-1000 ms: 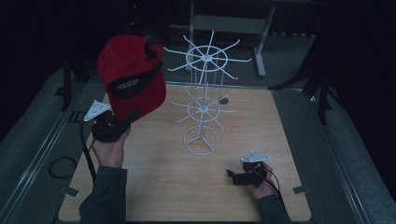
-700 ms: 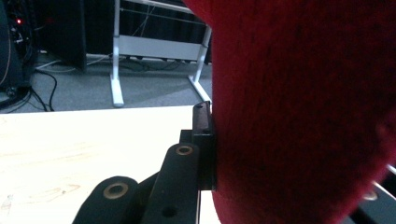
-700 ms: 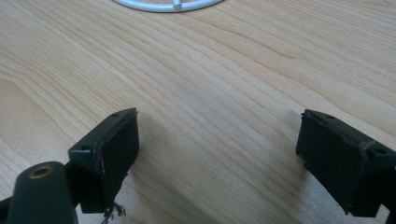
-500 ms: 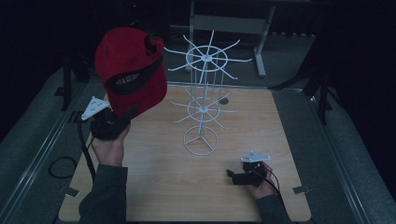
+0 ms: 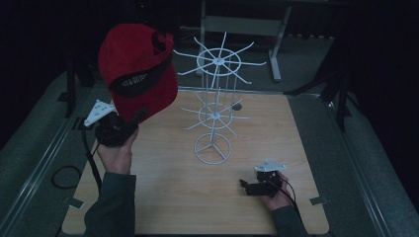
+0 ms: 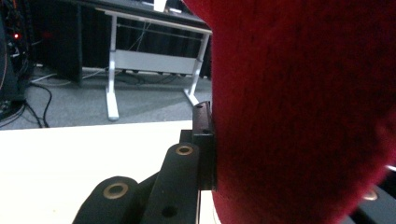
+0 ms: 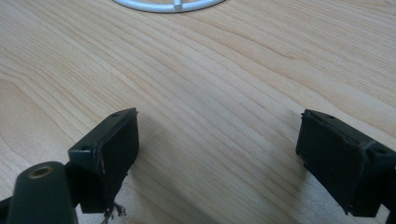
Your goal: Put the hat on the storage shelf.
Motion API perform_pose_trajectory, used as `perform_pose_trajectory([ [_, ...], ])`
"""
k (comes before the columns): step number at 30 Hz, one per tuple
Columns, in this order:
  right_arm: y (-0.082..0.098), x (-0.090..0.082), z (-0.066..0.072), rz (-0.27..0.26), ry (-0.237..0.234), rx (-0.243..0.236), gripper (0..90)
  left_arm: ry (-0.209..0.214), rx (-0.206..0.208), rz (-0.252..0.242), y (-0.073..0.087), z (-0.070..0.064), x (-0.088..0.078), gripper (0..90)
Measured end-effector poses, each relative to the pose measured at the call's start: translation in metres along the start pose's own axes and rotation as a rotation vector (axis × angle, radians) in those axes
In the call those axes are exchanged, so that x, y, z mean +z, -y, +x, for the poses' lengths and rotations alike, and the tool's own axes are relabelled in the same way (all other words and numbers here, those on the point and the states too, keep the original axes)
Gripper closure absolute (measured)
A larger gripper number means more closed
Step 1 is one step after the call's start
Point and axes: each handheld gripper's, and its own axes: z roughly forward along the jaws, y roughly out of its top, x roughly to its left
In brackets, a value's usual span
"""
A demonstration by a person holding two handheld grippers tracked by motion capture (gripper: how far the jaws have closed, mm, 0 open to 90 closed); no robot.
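A red cap [image 5: 136, 74] with a dark band is held up in the air at the left, level with the top ring of the white wire rack [image 5: 215, 106] and just left of its arms. My left gripper [image 5: 137, 116] is shut on the cap's lower edge. In the left gripper view the red fabric [image 6: 303, 107] presses against one black pad [image 6: 204, 140]; the other jaw is hidden behind it. My right gripper [image 5: 245, 186] rests low over the table near the front right, open with nothing between its fingers [image 7: 109, 149]. The rack's ring base [image 7: 168, 4] lies ahead of it.
The rack stands mid-table on the wooden top [image 5: 163, 197], with thin arms spreading from two tiers. A metal table frame [image 5: 242, 24] stands beyond the far edge. A black cable [image 5: 64, 175] loops off the left side.
The left hand has lifted the cap slightly and shifted it a little to the left. The right gripper has stayed where it was.
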Motion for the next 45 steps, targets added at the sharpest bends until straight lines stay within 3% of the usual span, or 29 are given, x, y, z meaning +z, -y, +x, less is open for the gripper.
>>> perform_pose_trajectory([
  [18,0.0,0.0,0.0,0.001,0.0,0.002,13.0,0.04,0.018,-0.041,-0.006,-0.008,-0.007,85.1],
  [28,0.0,0.0,0.0,0.001,0.0,0.003,13.0,0.065,0.044,-0.03,-0.003,-0.013,-0.005,85.0],
  [45,0.0,0.0,0.0,0.001,-0.001,0.002,13.0,0.079,0.006,-0.003,0.016,-0.012,0.001,84.9],
])
